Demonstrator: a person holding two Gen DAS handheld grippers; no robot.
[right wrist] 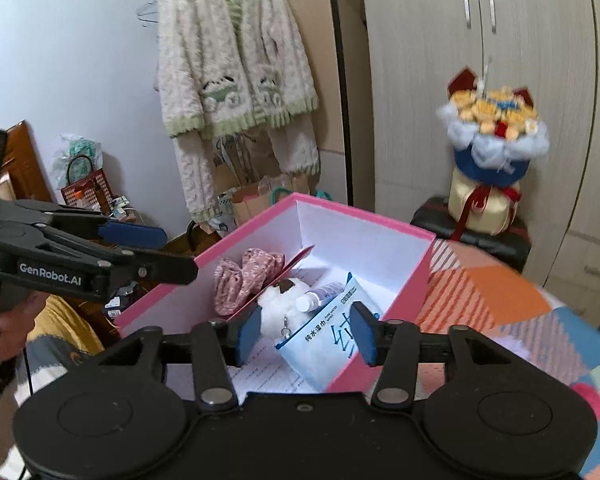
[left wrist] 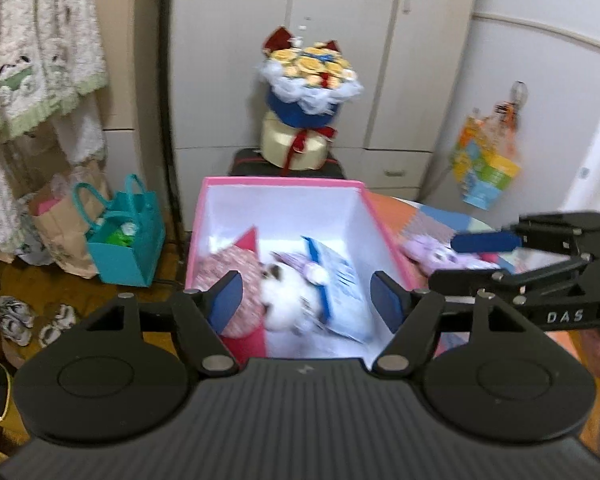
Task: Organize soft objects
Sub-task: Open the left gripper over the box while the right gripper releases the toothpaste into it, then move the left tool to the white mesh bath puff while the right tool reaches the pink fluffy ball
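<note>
left gripper (left wrist: 306,304): jaws spread, nothing between the blue pads; hovers above the near end of the box, pointing down into it; also seen side-on at the left edge of the right wrist view
right gripper (right wrist: 306,334): jaws spread, nothing pinched; hovers over the near right corner of the box; in the left wrist view it comes in from the right edge, above the bedspread
box (left wrist: 216,188): pink outside, white inside, lid off, sits on the bedspread; holds all items below
plush toy (left wrist: 288,300): white, fluffy, dark patch on head; lies in the middle of the box floor, touching the cloth pouch on its left; blurred
cloth pouch (right wrist: 244,276): pink floral fabric, bunched; left side of box, against the wall, beside a red card flap
wipes pack (right wrist: 324,344): light blue and white, printed text; right side of box, leaning on the right wall, next to the plush
small bottle (right wrist: 320,296): clear, white cap; lies on top of the wipes pack, touching the plush
purple plush (left wrist: 432,254): on the bedspread just right of the box, outside it; blurred
bedspread (right wrist: 488,292): orange, striped and pastel patches
bouquet (left wrist: 310,92): blue wrap, yellow flowers, on a cream round box behind the pink box
cardigan (right wrist: 236,60): cream with green trim, hanging on the wall
teal bag (left wrist: 126,240): on the floor left of the box, beside a paper bag
hand (right wrist: 4,324): holds the left gripper's grip, ring visible
</note>
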